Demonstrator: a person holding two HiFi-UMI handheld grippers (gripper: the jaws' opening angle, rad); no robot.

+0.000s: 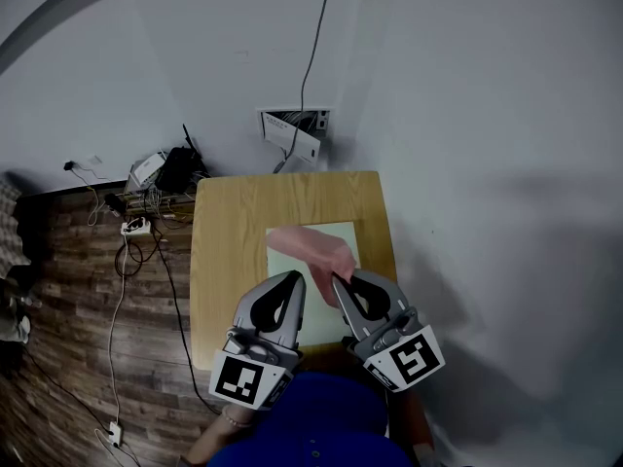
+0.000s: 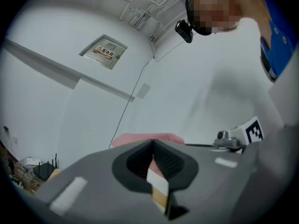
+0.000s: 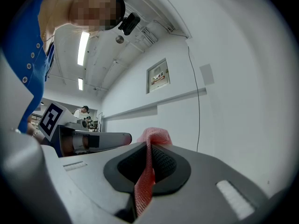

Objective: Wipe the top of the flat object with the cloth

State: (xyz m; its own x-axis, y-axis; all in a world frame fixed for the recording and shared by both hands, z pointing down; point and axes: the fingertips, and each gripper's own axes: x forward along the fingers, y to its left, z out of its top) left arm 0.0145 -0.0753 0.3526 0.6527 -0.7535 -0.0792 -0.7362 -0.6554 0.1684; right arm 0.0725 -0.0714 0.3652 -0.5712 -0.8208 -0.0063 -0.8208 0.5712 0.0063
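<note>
Two tools side by side over the near end of the tabletop (image 1: pixel 229 222), both pointing level and away from the body. Grips a fold of the pink cloth (image 1: pixel 311 248) with the right tool (image 1: pixel 339 281), jaws pinched tight on it, the rest of the fabric reaching forward and to the left from the tip. Holds the left tool (image 1: pixel 294 277) fully closed with nothing in it, just beside the right one. Finds the pale sheet (image 1: pixel 343 233) straight ahead of both tips and below them, flat on the wood, with the cloth over its left and middle part; resting on it or hanging just above, hard to say. Seems to run lengthwise away from the body, though the near end hides under the tools. Favours the right tool, then: probably calls for lowering and sweeping along that length, with the empty left held clear or steadying the sheet's left edge.
</note>
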